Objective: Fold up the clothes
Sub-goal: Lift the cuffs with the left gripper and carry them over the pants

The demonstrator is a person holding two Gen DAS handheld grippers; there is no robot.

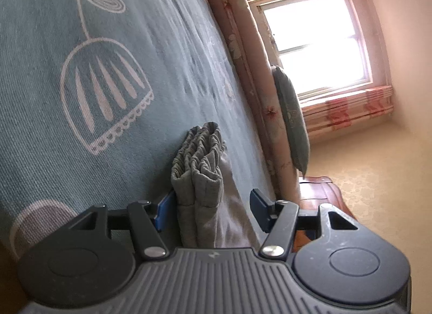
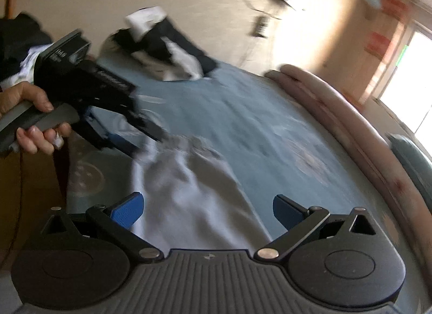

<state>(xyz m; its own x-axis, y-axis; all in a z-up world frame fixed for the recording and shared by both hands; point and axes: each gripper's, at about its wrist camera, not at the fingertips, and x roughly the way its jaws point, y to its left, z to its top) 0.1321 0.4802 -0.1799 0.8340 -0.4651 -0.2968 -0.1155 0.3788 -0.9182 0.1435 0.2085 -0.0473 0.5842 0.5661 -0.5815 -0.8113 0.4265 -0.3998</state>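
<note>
Left tool (image 1: pixel 213 206): blue pads apart at a middling gap; the bunched elastic waistband of the grey knit garment (image 1: pixel 198 162) stands between them; the left pad sits against the cloth, the right pad shows clear air, so this reads as straddling, not clamped.

Garment lies on the teal woven bedspread with white bell-flower print (image 1: pixel 81 43), lower centre of the left wrist view; in the right wrist view the same grey garment (image 2: pixel 189 192) runs from the waistband at centre-left down toward the bottom edge; long axis roughly diagonal, upper left to lower centre.

Right tool (image 2: pixel 208 208): pads wide apart, nothing gripped; cloth passes below and between them, contact can't be told, frame is motion-blurred.

Key relation: the left tool (image 2: pixel 140 138), held by a person's hand (image 2: pixel 29 114), is at the waistband end; the right tool sits nearer the opposite, leg end. My read: a fold along the long axis needs the right tool to take that far end while the left one closes on the waistband.

Dark and white clothes pile (image 2: pixel 167 49) waits at upper centre, well apart.
</note>
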